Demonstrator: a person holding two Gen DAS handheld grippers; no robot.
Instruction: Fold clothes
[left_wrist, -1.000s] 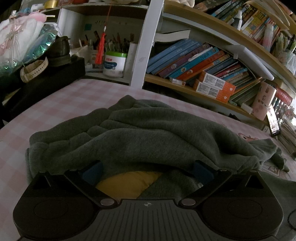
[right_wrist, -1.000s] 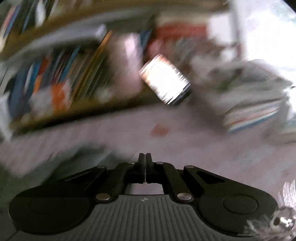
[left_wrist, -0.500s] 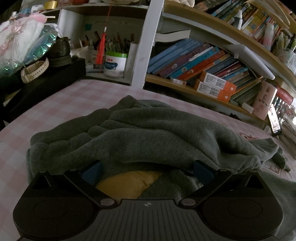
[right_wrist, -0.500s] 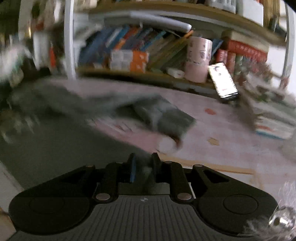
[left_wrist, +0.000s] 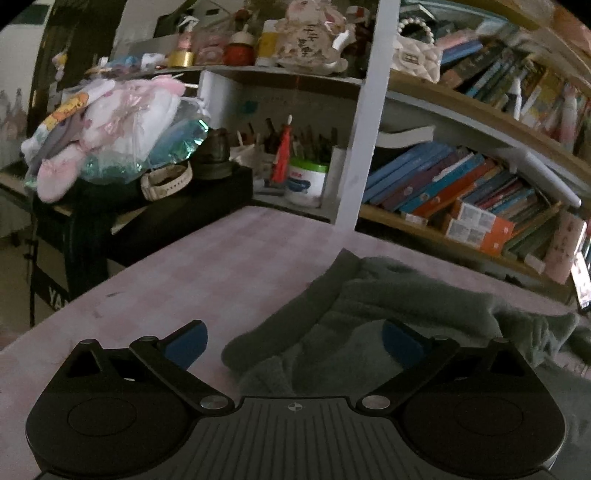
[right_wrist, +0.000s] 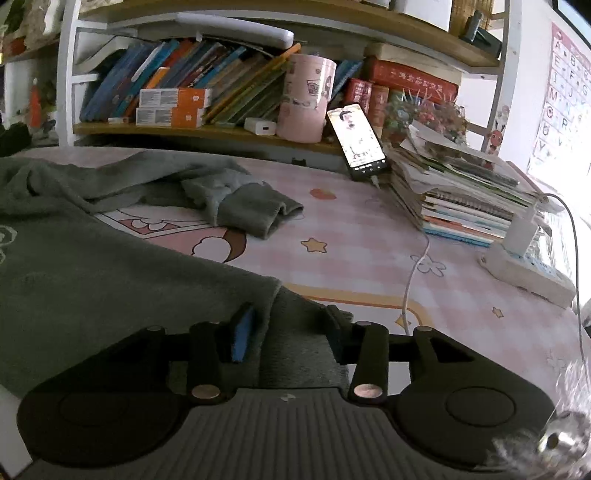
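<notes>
Pink checked tablecloth (right_wrist: 354, 266) on a desk, bookshelf (right_wrist: 207, 129) behind. Left gripper (left_wrist: 291, 338) jaws spread wide, empty, over the near edge of the grey sweatshirt (left_wrist: 388, 306). Right gripper (right_wrist: 286, 321) jaws part open, sweatshirt hem lying between them, not pinched. Sleeve cuff (right_wrist: 255, 212) lies beyond the hem on the cloth. Phone (right_wrist: 356, 136) and book stack (right_wrist: 469, 199) further back, right of the cuff

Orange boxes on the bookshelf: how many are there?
2, stacked on the shelf beside the slanted books: the upper box sits on the lower box. Others may hide behind the books.
</notes>
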